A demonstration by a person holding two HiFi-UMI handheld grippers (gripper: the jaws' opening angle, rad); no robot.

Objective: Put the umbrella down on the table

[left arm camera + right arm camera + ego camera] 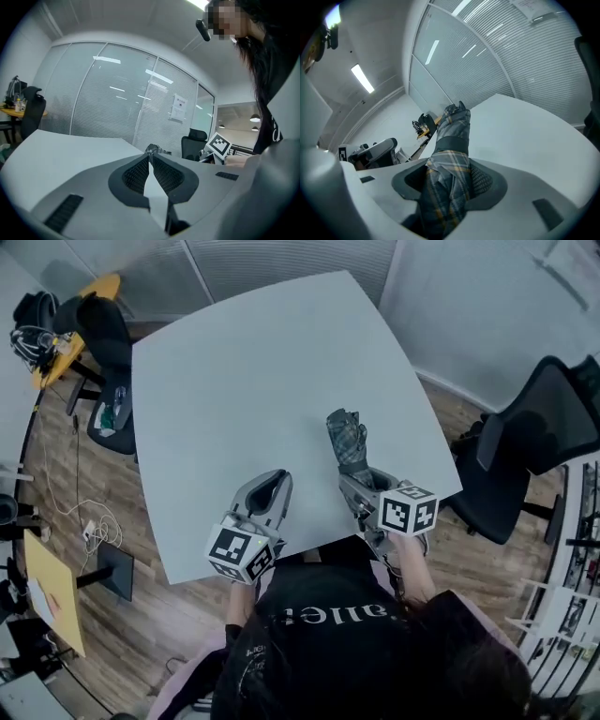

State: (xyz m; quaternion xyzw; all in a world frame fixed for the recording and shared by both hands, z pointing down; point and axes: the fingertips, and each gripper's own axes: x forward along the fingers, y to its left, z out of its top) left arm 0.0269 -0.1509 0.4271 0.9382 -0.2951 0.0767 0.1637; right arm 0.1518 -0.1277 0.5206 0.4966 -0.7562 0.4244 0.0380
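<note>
A folded grey plaid umbrella with yellow stripes is clamped in my right gripper, which is shut on it over the near right part of the white table. In the right gripper view the umbrella runs out between the jaws of the right gripper, a dark strap round it, its tip pointing away above the tabletop. I cannot tell whether it touches the table. My left gripper hovers over the near edge, left of the umbrella. Its jaws meet at the tips of the left gripper with nothing between them.
A black office chair stands right of the table. Another black chair and a yellow side table with cables are at the far left. Glass walls with blinds close off the room behind.
</note>
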